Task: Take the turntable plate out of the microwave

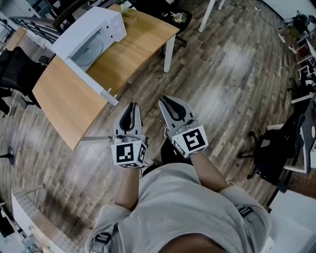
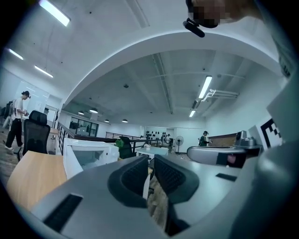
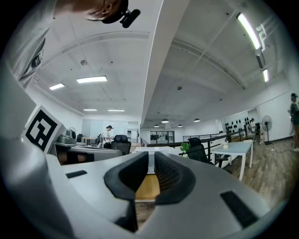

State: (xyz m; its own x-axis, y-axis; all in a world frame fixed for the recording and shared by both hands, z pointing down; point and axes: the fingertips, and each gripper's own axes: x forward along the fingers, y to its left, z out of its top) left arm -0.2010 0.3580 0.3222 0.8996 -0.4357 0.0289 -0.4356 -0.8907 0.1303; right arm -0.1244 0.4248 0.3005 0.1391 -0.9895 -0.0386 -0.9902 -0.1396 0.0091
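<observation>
A white microwave (image 1: pixel 94 29) stands on the wooden table (image 1: pixel 64 104) with its door (image 1: pixel 94 81) swung open toward me. The round glass turntable plate (image 1: pixel 89 49) lies inside the cavity. Both grippers are held level in front of my body over the floor, short of the table's corner. My left gripper (image 1: pixel 131 106) is open by a narrow gap with nothing between its pads. My right gripper (image 1: pixel 167 101) stands the same, a slim gap and nothing in it. The left gripper view has the microwave (image 2: pixel 86 156) ahead to the left of the left gripper (image 2: pixel 151 173). In the right gripper view the tabletop (image 3: pixel 147 186) shows through the gap of the right gripper (image 3: pixel 150 172).
A black office chair (image 1: pixel 15 66) stands left of the table and another chair (image 1: pixel 281 148) at the right. A small plant (image 1: pixel 127 11) sits at the table's far end. A white desk (image 3: pixel 240 147) and people stand further off in the room.
</observation>
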